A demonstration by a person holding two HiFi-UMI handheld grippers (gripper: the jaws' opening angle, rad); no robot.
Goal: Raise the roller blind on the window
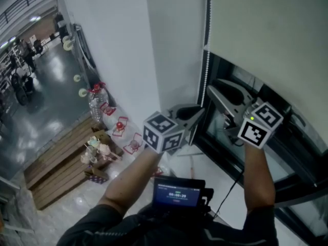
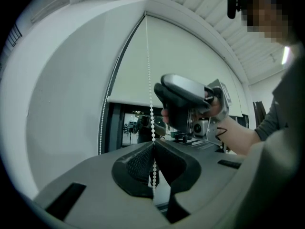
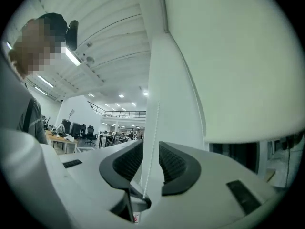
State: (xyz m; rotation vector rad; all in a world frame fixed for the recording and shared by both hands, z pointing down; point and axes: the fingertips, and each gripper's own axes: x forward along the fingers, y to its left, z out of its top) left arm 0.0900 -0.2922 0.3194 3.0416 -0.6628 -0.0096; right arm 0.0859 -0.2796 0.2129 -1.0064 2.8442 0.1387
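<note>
**Raising a roller blind by its chain.**

- **Roller blind**, upper right: it covers the top of the window, and dark glass is exposed below its lower edge. The cloth is probably light and limp, so it is best moved by its chain rather than by hand.
- **Wall**: white, to the left of the window.
- **Bead chain**: it hangs at the blind's left edge, just beside the wall. It looks thin, light and slack. The smooth beads should give the pads some purchase but could slip. It is best gripped squarely across the beads and pulled along its own line, since a jerk might snap it.
- **Left gripper**: the jaws are closed together on the chain, which runs straight up from the pinch.
- **Right gripper**: it sits higher up the chain, with the jaws wide apart. The chain passes between the ribbed pads, and neither pad presses it. This gripper holds nothing.
</note>
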